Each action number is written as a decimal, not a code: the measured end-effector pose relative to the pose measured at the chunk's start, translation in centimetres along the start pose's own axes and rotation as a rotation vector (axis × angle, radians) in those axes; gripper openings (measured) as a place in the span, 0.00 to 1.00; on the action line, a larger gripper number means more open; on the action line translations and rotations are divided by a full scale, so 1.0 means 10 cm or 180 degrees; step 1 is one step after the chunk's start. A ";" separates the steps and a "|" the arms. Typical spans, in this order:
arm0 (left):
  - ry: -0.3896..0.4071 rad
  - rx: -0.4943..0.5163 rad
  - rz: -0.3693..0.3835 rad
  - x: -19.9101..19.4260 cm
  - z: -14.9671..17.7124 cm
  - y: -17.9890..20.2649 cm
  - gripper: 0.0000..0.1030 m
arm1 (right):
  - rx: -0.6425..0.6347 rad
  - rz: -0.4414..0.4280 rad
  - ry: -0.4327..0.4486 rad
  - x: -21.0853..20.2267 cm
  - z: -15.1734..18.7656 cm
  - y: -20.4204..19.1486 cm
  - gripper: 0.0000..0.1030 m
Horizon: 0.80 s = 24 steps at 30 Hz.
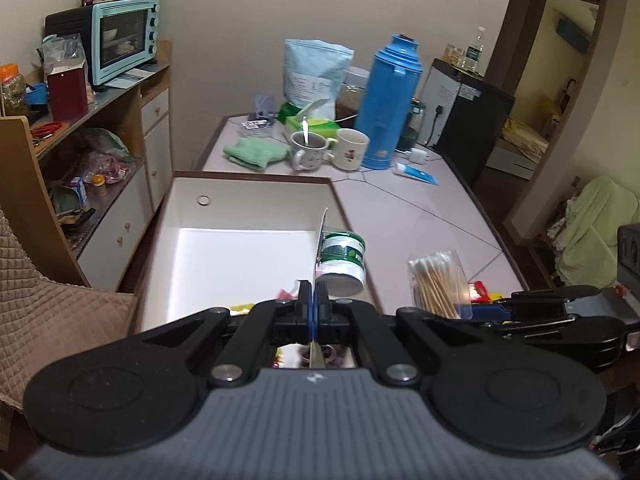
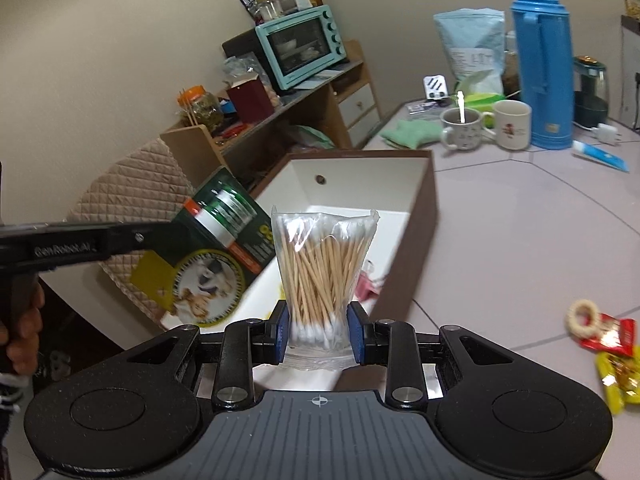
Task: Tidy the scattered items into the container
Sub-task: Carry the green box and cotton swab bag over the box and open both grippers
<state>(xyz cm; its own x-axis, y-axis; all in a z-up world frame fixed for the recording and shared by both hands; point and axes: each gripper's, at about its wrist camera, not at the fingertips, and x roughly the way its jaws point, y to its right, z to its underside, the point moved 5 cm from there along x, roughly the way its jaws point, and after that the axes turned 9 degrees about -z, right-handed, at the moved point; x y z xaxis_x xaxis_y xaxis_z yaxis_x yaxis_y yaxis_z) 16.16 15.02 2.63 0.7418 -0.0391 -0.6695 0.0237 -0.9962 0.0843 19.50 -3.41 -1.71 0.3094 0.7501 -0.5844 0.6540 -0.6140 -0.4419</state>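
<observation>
The left gripper [image 1: 312, 300] has its fingers pinched tight on the thin card edge of a blister pack [image 2: 208, 256] w/ a green roll in it. The pack hangs over the near part of the box [image 1: 248, 178]. The right gripper [image 2: 318, 334] squeezes a bag of cotton swabs [image 2: 324, 276] at the bottom, bag standing up, just at the box's near edge, prob. not inside yet. Some small things lie in the box already; can't tell what, too blurry. Snack packets [image 2: 612, 344] and a little ring [image 2: 582, 318] lie on the table [image 2: 520, 240], well apart from the box. Step in hand looks like dropping both in. Next: move over the white floor, go low, then let go.
</observation>
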 end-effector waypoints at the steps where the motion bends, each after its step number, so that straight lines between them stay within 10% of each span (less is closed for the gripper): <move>1: -0.0009 0.0000 -0.0003 0.04 -0.02 -0.04 0.00 | 0.0002 0.0007 -0.0016 0.07 -0.04 -0.01 0.29; 24: -0.0488 -0.0250 0.0182 1.72 -0.35 -0.66 0.00 | 0.0187 0.0350 -0.0380 1.41 -0.66 0.54 0.29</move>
<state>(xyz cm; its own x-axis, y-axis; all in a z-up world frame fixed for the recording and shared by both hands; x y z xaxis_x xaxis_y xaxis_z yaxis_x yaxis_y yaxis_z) 31.11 21.23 -6.81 0.6327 -0.1129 -0.7661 0.0412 -0.9830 0.1788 31.92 5.51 -7.85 0.2904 0.6452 -0.7067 0.5781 -0.7068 -0.4077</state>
